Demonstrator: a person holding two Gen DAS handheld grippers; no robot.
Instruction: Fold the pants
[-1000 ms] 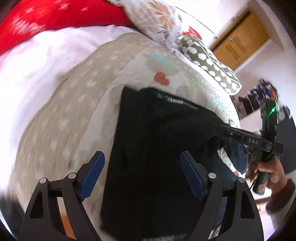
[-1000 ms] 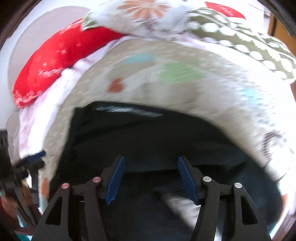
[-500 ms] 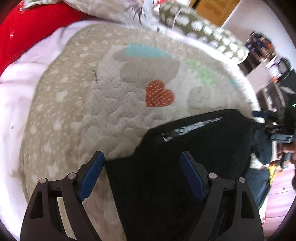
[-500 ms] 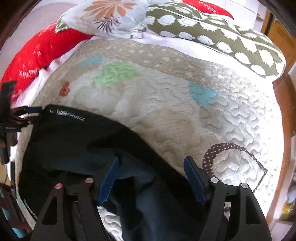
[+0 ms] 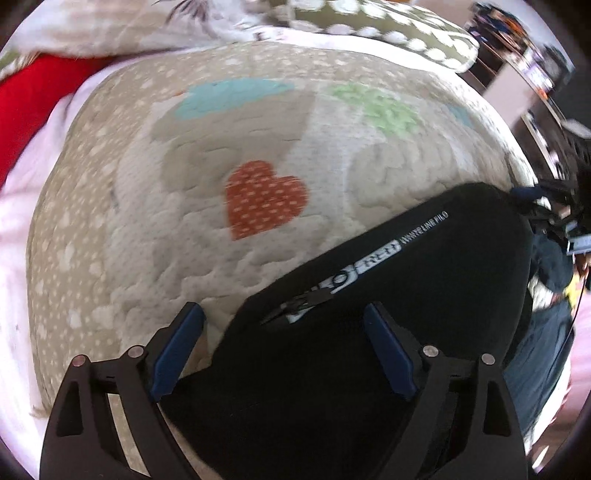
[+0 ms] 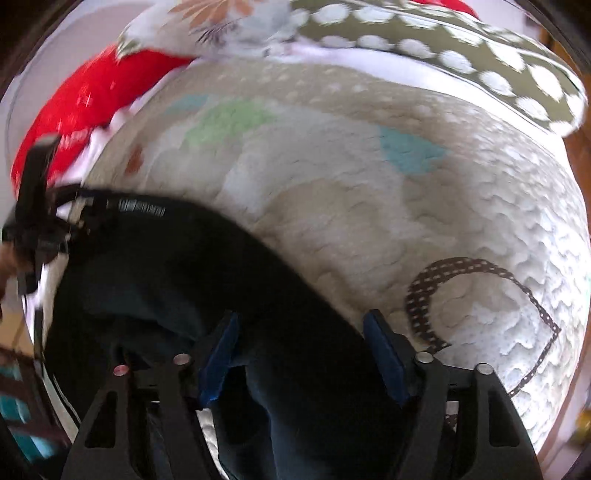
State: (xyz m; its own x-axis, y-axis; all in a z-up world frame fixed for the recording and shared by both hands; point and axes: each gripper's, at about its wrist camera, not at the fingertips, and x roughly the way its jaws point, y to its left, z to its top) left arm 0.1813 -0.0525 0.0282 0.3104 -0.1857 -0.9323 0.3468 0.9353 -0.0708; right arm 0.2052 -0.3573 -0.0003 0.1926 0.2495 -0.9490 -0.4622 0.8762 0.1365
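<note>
Black pants point(image 5: 424, 295) lie folded on a quilted bedspread point(image 5: 258, 147), with a white printed logo point(image 5: 369, 258) near their upper edge. My left gripper point(image 5: 284, 332) is open and hovers over the near left corner of the pants. In the right wrist view the pants point(image 6: 184, 266) fill the lower left, with dark blue fabric point(image 6: 288, 424) beneath. My right gripper point(image 6: 301, 339) is open over their right edge. The other gripper point(image 6: 37, 221) shows at the left of that view, at the far corner of the pants.
The bedspread has a red heart patch point(image 5: 264, 199) and a dotted brown heart outline point(image 6: 480, 295). A red pillow point(image 6: 81, 107), a floral pillow point(image 6: 229, 22) and a green dotted pillow point(image 6: 443, 48) lie at the head. Shelves point(image 5: 535, 74) stand beyond the bed.
Both grippers have pulled back and lowered toward the near edge of the pants. The pants lie flatter on the bedspread, and more bare quilt shows beyond them.
</note>
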